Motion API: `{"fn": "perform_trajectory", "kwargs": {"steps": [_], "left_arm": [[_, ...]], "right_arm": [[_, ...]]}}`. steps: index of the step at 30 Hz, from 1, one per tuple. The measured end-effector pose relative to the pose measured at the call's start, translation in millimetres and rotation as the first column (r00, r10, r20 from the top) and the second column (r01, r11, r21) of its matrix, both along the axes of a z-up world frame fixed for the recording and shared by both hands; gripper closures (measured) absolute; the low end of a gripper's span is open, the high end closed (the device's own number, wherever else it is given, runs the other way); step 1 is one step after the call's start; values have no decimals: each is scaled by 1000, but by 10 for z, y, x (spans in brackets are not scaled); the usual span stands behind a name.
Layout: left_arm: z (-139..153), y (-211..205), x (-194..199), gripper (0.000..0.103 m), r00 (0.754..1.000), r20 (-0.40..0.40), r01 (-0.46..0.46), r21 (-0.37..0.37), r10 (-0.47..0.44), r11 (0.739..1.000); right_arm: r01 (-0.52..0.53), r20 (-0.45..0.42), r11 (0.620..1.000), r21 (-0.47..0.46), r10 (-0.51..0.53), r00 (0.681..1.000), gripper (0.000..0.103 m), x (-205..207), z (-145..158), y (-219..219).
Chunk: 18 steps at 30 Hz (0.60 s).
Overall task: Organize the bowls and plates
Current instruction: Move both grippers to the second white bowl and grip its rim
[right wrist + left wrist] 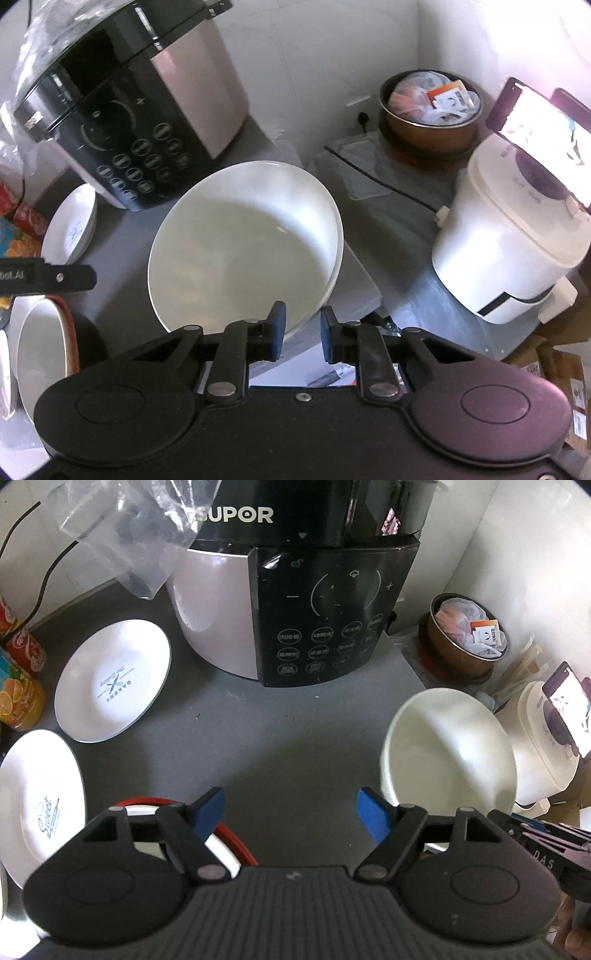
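Note:
My right gripper (303, 328) is shut on the near rim of a large white bowl (243, 243) and holds it tilted above the grey counter; the bowl also shows in the left wrist view (448, 749). My left gripper (291, 816) is open and empty, over the counter (280, 738). A red-rimmed white bowl (225, 845) sits just under its left finger and shows in the right wrist view (44, 350). A white "Bakery" plate (112, 681) and a white "Sweet" plate (37, 801) lie to the left.
A black and silver Supor cooker (295, 602) stands at the back with a plastic bag (125, 528) beside it. Drink cans (22, 679) stand at the left edge. A brown pot of packets (432, 110) and a white appliance (506, 236) stand at the right.

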<state>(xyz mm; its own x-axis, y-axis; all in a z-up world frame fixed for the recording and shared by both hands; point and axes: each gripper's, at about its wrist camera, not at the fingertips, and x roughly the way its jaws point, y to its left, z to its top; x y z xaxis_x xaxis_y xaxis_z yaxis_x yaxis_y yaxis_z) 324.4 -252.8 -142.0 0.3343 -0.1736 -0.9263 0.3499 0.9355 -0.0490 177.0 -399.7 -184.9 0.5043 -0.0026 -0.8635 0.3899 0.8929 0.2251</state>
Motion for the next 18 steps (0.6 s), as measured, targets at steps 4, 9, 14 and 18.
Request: {"fn": "perform_trajectory", "kwargs": {"steps": [4, 9, 14, 18], "left_arm": [[-21, 1, 8, 26, 1000, -1, 4, 0, -4, 1000], [-48, 31, 32, 26, 1000, -3, 0, -14, 0, 1000], [-112, 55, 57, 33, 1000, -16, -4, -36, 3, 999], [-202, 53, 89, 45, 1000, -26, -1, -16, 0, 1000]], "right_arm": [[-43, 16, 999, 10, 43, 999, 84, 20, -5, 80], [-91, 21, 996, 14, 91, 996, 85, 65, 4, 192], [-124, 47, 990, 63, 122, 991, 87, 75, -8, 235], [-150, 59, 985, 82, 145, 988, 88, 79, -15, 284]]}}
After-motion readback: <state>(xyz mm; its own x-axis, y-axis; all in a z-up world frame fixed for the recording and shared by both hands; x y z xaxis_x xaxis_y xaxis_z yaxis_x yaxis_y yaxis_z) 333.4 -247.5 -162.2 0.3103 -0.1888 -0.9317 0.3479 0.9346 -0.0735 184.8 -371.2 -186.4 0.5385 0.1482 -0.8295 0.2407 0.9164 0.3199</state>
